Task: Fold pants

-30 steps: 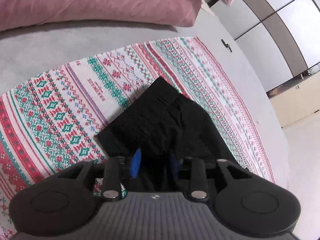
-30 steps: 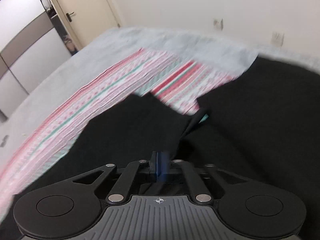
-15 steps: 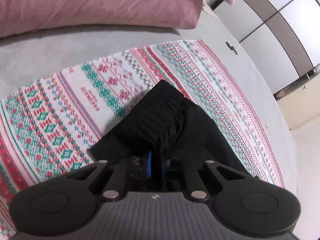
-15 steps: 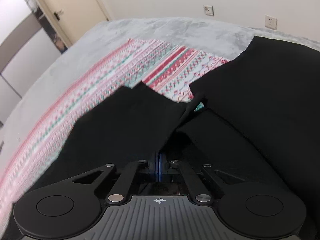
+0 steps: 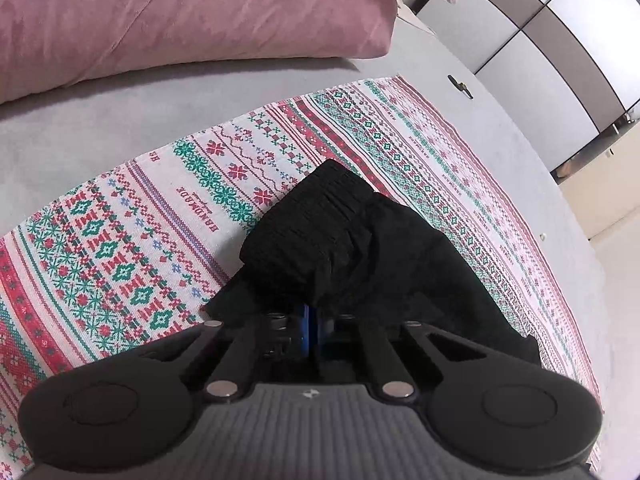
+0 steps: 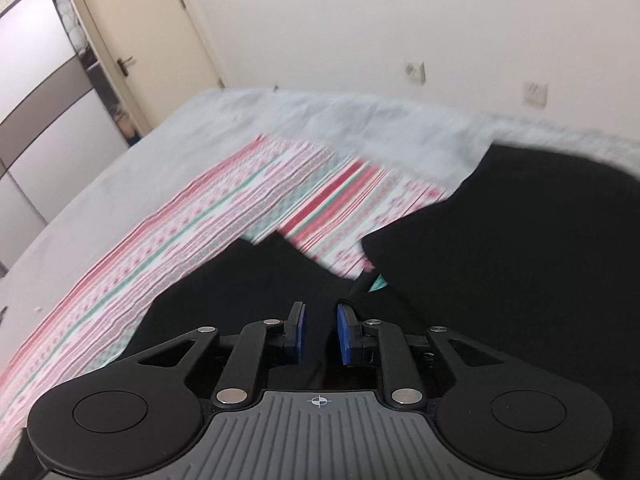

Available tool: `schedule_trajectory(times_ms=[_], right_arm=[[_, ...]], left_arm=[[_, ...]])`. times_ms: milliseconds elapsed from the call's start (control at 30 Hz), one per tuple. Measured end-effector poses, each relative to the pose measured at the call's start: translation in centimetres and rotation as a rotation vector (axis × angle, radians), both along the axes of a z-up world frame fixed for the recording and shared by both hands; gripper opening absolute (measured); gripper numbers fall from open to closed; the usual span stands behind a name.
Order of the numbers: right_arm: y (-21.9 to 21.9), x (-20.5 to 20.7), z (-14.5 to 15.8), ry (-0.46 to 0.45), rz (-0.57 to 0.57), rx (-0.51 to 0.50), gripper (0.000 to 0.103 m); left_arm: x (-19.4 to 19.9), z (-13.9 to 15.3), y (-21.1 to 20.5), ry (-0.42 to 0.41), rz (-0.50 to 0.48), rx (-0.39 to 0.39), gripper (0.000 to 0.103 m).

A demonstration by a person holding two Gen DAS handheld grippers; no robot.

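A: How does the left claw (image 5: 311, 322) stand?

B: Clenched on the black pants (image 5: 344, 248). Its blue pads (image 5: 305, 330) are pressed together with cloth bunched over them, right at the gathered waistband end, which rises in a hump just beyond the fingertips.

A: And the right claw (image 6: 319, 330)?

B: Its jaws have just been opening. The two blue pads (image 6: 343, 332) stand apart with a gap between them, and black cloth lies below and ahead of that gap; they do not look to be pressing on it, so I call it released.

A: Where do the pants (image 6: 248, 292) lie?

B: On a patterned blanket (image 5: 120, 264) in red, green and white, spread over a grey bed (image 5: 92, 128). From the right claw one black part runs ahead and to the left, and a larger black part (image 6: 520, 280) fills the right side. A strip of blanket (image 6: 224, 216) shows between them, though this view is blurred.

A: What lies further out?

B: In the left view a pink pillow (image 5: 192, 12) sits at the far end of the bed, with wardrobe panels (image 5: 560, 40) to the far right. In the right view there is a cream door (image 6: 148, 40) far left and a pale wall (image 6: 400, 20) behind the bed.
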State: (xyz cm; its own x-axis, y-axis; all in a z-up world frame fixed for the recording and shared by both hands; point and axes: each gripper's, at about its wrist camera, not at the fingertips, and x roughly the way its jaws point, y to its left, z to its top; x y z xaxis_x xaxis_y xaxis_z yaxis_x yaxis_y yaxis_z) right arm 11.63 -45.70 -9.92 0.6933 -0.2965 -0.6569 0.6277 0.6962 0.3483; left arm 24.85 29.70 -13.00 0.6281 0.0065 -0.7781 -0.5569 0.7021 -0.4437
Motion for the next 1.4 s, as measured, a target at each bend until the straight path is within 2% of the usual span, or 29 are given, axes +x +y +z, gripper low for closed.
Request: schedule_trajectory(times_ms=[67,100,133,167,233,267,333,400,467,500,533,633,733,800,833,933,1067,1133,1267,1400], right_arm=[[0.2,-0.9,1.2,-0.06,-0.093,-0.054,0.019],[0.7,-1.6,2.2,-0.124,-0.11,-0.117,0.019],[1.0,-1.9,2.9,-0.154,-0.108,-0.164,0.027],[1.4,-1.6,3.4,-0.134,-0.093,-0.21,0.038],[1.7,-1.1,3.3,-0.107,-0.083,-0.249,0.038],[1.5,-0.7,2.9,-0.112,-0.044,-0.212,0.038],[0.5,1.0,1.2,-0.089,0.099,-0.044,0.036],[0.1,3.1,-0.7,-0.012,0.146,0.044,0.036],[-0.1,4.8,-1.9,0.137,0.077,-0.054,0.036],[-0.3,5.0,-2.1,0.176,0.027,-0.108,0.036],[-0.7,5.0,-2.1,0.187,-0.003,-0.124,0.036],[-2.0,5.3,-3.5,0.178,0.02,-0.056,0.036],[-1.5,6.3,-4.5,0.236,0.038,-0.103,0.021],[-1.4,6.4,-4.7,0.24,0.037,-0.107,0.011],[-1.2,6.3,-4.1,0.223,0.039,-0.1,0.003],[-0.9,5.6,-2.2,0.129,0.04,-0.082,0.002],[0.2,2.6,1.8,0.016,0.047,-0.128,0.002],[0.3,1.3,2.4,0.021,0.041,-0.143,0.002],[-0.6,0.7,0.5,0.134,0.018,-0.191,0.001],[-1.2,-0.1,0.8,0.086,0.05,-0.188,0.001]], left_arm=[[-0.1,0.0,0.0,0.001,-0.005,0.009,0.026],[-0.1,0.0,-0.1,0.005,-0.006,0.014,0.026],[0.1,-0.1,-0.1,0.011,-0.006,0.016,0.026],[0.2,-0.2,-0.1,0.014,-0.005,0.015,0.026],[0.2,-0.2,0.0,0.017,-0.001,0.009,0.026],[0.2,-0.2,0.0,0.018,-0.001,0.011,0.026],[0.2,-0.2,-0.1,0.019,-0.002,0.019,0.026],[0.3,-0.3,-0.2,0.024,-0.005,0.027,0.026],[0.3,-0.4,-0.1,0.028,-0.005,0.022,0.027],[0.3,-0.5,0.0,0.028,-0.007,0.02,0.027],[0.2,-0.5,0.1,0.029,-0.009,0.019,0.027],[0.4,-0.6,0.0,0.036,-0.015,0.027,0.027],[0.6,-0.7,-0.2,0.043,-0.021,0.043,0.027],[0.6,-0.7,-0.3,0.044,-0.024,0.048,0.027],[0.6,-0.7,-0.3,0.044,-0.025,0.049,0.027],[0.5,-0.7,-0.1,0.039,-0.026,0.039,0.027],[0.2,-0.7,0.0,0.035,-0.028,0.029,0.027],[0.2,-0.6,-0.2,0.037,-0.037,0.039,0.027],[0.1,-0.5,-0.5,0.05,-0.043,0.049,0.027],[-0.1,-0.4,-0.3,0.046,-0.039,0.036,0.027]])
